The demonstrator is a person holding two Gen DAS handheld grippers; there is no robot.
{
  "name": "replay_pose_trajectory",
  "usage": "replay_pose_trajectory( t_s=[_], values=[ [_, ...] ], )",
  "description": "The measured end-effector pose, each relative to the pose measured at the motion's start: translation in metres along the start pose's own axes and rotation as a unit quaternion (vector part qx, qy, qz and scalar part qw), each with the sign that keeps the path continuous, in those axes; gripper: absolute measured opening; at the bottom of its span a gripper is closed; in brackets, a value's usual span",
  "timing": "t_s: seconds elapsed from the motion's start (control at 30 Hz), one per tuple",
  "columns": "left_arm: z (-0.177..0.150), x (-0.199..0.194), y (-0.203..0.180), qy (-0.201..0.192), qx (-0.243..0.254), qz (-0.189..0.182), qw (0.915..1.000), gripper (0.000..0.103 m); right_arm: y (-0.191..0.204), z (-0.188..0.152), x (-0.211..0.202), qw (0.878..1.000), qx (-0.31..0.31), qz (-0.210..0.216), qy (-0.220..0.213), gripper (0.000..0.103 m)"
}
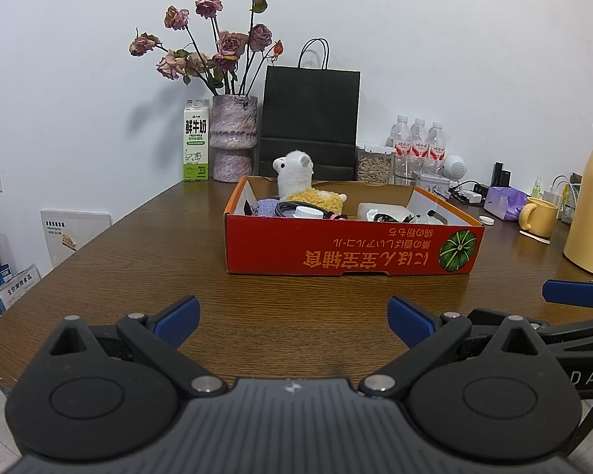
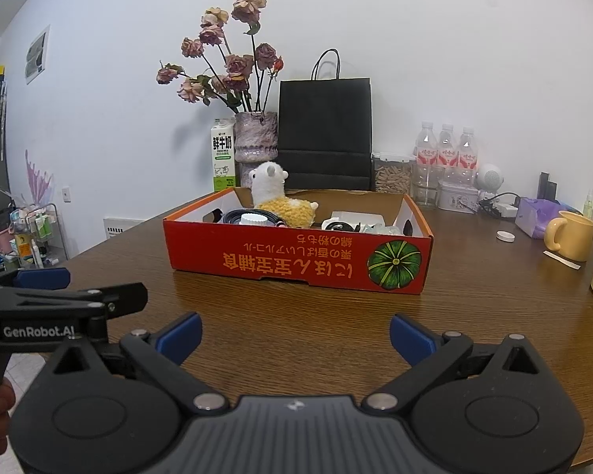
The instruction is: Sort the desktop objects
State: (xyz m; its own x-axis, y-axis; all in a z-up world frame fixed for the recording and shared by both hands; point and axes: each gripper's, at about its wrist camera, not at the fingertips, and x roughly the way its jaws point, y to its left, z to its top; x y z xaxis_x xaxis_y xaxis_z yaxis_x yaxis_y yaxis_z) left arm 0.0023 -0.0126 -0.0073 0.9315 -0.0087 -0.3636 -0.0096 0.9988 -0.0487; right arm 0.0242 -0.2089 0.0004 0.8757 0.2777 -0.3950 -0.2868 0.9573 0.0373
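Red box (image 1: 352, 251) parked mid-table, stuffed with alpaca plush (image 1: 296, 185) and cables. Left gripper (image 1: 292, 322) and right gripper (image 2: 294, 337) both held spread wide, nothing gripped. Box straight ahead of both, long axis crosswise; neither noticeably nearer.

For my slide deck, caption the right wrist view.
Open right hand-held gripper faces an orange box holding a plush alpaca on the wooden table.

Box (image 1: 348, 249) contents mostly behind its wall, thermos (image 1: 591, 197) cut by edge — bottle labels unreadable
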Motion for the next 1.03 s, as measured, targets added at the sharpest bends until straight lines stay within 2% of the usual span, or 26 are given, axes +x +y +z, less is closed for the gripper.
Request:
replay_pose_trajectory(
  t_s=[1.03],
  values=[
    [-0.0012,0.0017,0.0001,0.004,-0.005,-0.003,1.0,0.103,-0.0001,-0.0014,0.0023,1.0,0.002,-0.001,0.004,0.103]
  ],
)
